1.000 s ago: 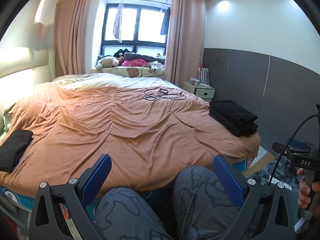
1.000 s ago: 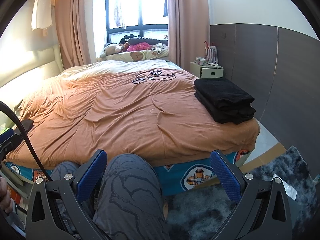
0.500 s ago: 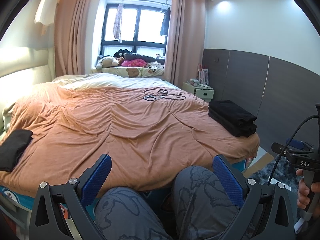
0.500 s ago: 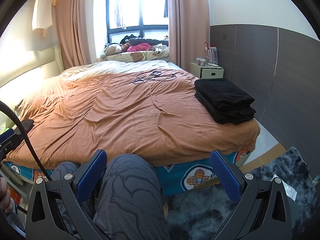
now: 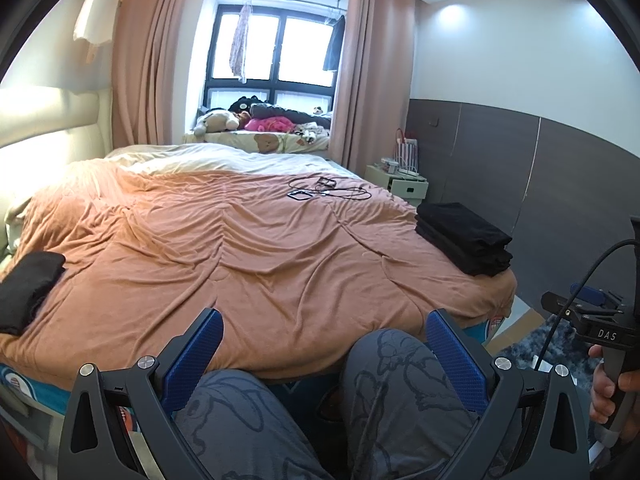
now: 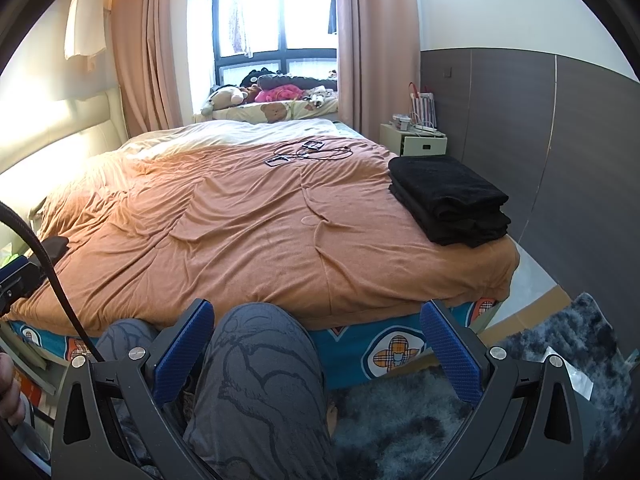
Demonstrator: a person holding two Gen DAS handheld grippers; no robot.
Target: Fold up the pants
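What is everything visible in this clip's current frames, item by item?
Folded stack: one, black, bed's right front corner.
Dark garment: one, black, bed's left edge.
Blanket: one, orange-brown, covering the bed.
Cables: a tangle, black, far middle of the blanket.
Nightstand: one, pale, right of the bed.
Soft toys: several, mixed colours, window ledge.
Curtains: two, pinkish, flanking the window.
Rug: one, grey-blue, floor.
Knees: two, grey patterned trousers, by the bed's near edge.
Left gripper: blue pads, open, empty.
Right gripper: blue pads, open, empty.
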